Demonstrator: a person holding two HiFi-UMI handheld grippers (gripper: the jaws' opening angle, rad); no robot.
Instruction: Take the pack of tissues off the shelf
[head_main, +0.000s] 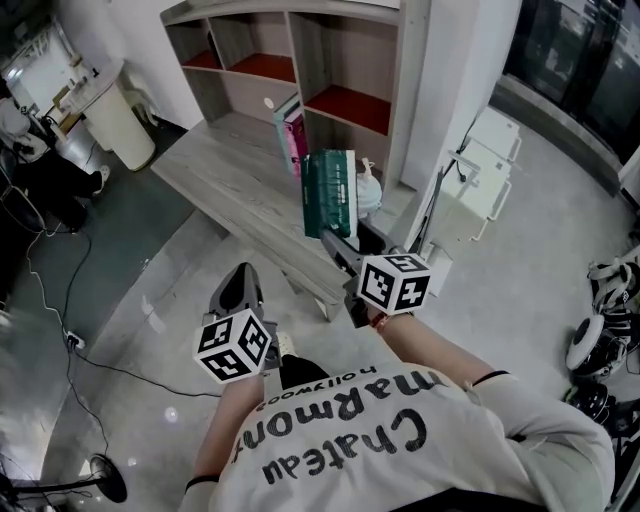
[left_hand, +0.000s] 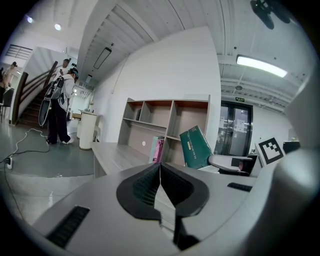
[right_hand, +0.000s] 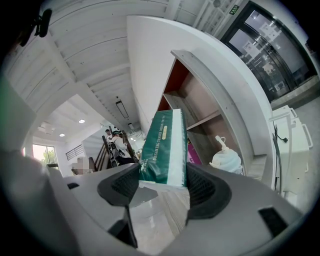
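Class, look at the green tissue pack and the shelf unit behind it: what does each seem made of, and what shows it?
The tissue pack: likely thin plastic film, slightly glossy; sheen and printed lettering suggest so. The shelf unit: seemingly laminated board, matte; grey wood-grain pattern outside, red shelf surfaces inside.

Floor: grey shiny floor (head_main: 130, 290), with a thin black cable (head_main: 70, 344) lying on it.
Wall: plain white wall (left_hand: 165, 70) that goes up to the ceiling.
Shelf: tall grey wooden shelf (head_main: 340, 50) with open boxes and red-brown boards, standing by the wall.
Platform: long low grey wooden platform (head_main: 220, 180) right in front of the shelf.
Ceiling: white ceiling of long slats (left_hand: 150, 20) with a bright long lamp (left_hand: 261, 66).
Doors: dark glass doors (left_hand: 234, 129) to the right of the shelf.
Stairs: staircase with a dark rail (left_hand: 30, 97), far off on the left.
Corner: white rounded stand (head_main: 115, 120) near the platform's end.
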